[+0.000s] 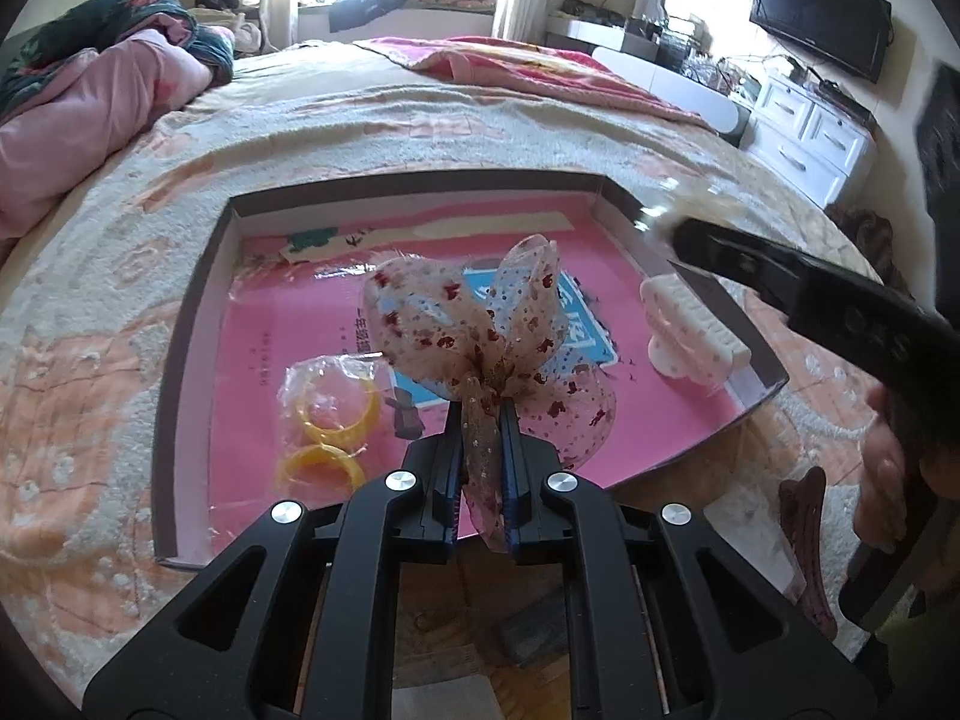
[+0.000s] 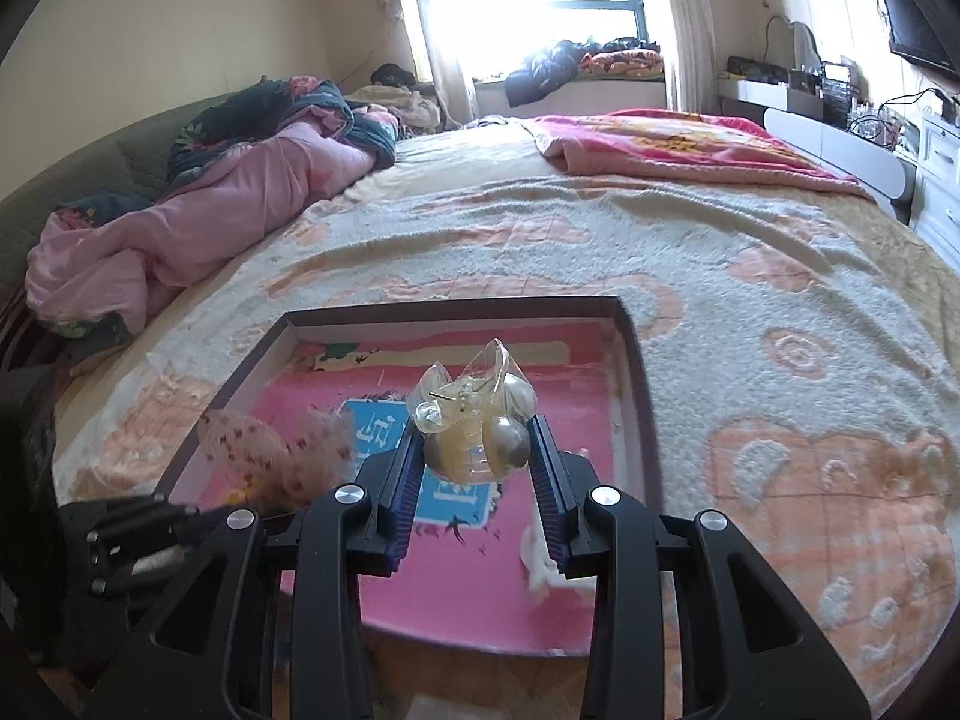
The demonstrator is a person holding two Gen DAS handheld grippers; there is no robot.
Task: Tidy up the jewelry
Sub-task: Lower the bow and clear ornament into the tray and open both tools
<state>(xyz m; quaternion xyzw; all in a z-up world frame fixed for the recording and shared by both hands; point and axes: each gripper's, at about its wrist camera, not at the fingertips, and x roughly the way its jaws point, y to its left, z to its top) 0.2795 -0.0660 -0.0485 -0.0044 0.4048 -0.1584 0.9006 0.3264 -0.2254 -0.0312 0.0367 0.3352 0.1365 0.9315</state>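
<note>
Since the left gripper point(image 1: 483, 420) fingers pinch only the bow's point(image 1: 480, 324) thin tail above the tray point(image 1: 192, 324), w/ right gripper point(image 2: 477, 450) clamped on a slick bagged pearl clip point(image 2: 474, 420), either could slip & miss it.

Sheer bow point(image 1: 486, 324) — red flecks; box lid point(image 1: 198, 324) — pink inside

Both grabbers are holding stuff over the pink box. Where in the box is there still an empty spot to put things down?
Bare pink floor lies along the box's left wall, behind the yellow rings, and across the far strip under the back wall. It is crowded near the white hair claw by the right wall, and in the middle under the floral bow the left gripper holds.
</note>
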